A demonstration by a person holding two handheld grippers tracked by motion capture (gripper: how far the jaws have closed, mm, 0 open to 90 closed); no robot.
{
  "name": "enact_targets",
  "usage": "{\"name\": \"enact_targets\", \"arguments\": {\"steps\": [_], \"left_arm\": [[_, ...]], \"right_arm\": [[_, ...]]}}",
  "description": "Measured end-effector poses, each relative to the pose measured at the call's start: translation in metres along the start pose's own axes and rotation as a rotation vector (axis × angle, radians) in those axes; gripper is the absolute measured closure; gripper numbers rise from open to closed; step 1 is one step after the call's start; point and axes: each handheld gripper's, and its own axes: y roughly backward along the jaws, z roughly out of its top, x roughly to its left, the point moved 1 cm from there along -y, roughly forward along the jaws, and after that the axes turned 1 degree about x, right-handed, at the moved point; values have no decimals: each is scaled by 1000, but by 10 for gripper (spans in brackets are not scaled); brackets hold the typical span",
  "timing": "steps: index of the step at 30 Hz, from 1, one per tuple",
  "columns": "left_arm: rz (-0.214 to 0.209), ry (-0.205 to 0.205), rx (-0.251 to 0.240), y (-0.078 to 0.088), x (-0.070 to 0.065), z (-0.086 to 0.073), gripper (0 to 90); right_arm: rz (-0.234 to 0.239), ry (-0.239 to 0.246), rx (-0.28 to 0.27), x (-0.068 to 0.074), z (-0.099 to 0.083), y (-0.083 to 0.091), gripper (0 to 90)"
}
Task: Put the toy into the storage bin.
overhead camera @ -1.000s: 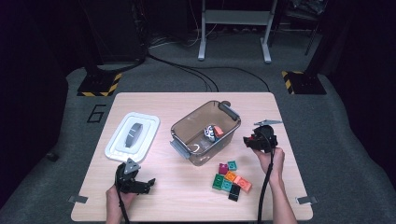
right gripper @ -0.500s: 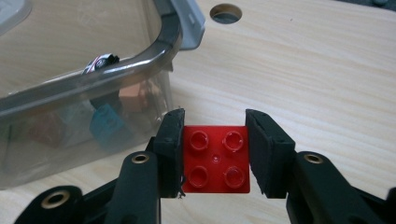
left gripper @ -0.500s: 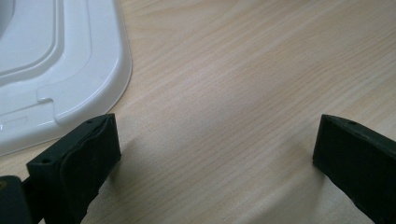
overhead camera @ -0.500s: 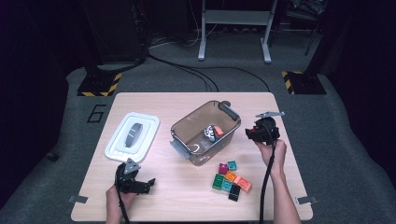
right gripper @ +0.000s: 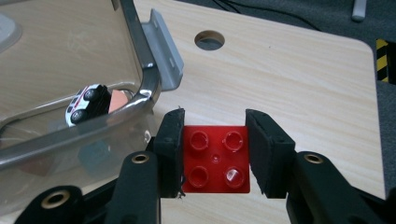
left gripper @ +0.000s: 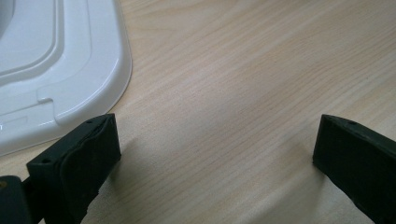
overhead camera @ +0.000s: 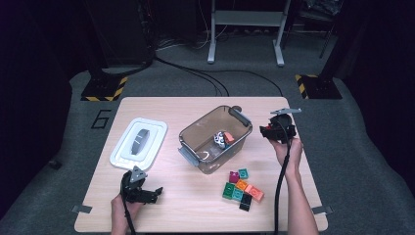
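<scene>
Sorting toy pieces into the bin [overhead camera: 198,147] is the work in hand, judged from the layout. Wooden table [overhead camera: 195,210] carries everything; places below are given relative to the bin, a clear grey-tinted tub near the table's middle.

Lid [overhead camera: 139,142]: white, lying flat on the table beside the bin on the person's left, apart from it. Bin is open.

Bin contents: a small white toy car [right gripper: 85,103] and an orange piece [overhead camera: 228,137] next to it. Probably only a few items are in so far.

Loose bricks [overhead camera: 242,188]: a cluster of red, green, orange, pink and black pieces on the table just in front of the bin, toward the person. These look like the remaining load, so the job seems well short of half done.

Right gripper [right gripper: 214,154]: held up beside the bin's right end, near its grey handle [right gripper: 163,44]. Jaws are partly closed and clamped on a red brick [right gripper: 215,161], four studs facing the camera, one pad on each side. Brick is off the table and outside the bin rim; the drop is not yet made.

Left gripper [left gripper: 215,149]: low over bare table in front of the lid, corner of the lid just beside one jaw. Jaws stand wide apart, nothing between them.
</scene>
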Motion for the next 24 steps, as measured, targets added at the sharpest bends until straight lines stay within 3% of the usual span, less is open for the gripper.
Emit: {"name": "enact_targets", "arguments": {"steps": [11, 24], "left_arm": [[0, 0, 0, 0, 0, 0, 7], [0, 0, 0, 0, 0, 0, 6]], "right_arm": [[-13, 28, -37, 2, 21, 5, 590], [25, 92, -62, 25, 44, 5, 590]]}}
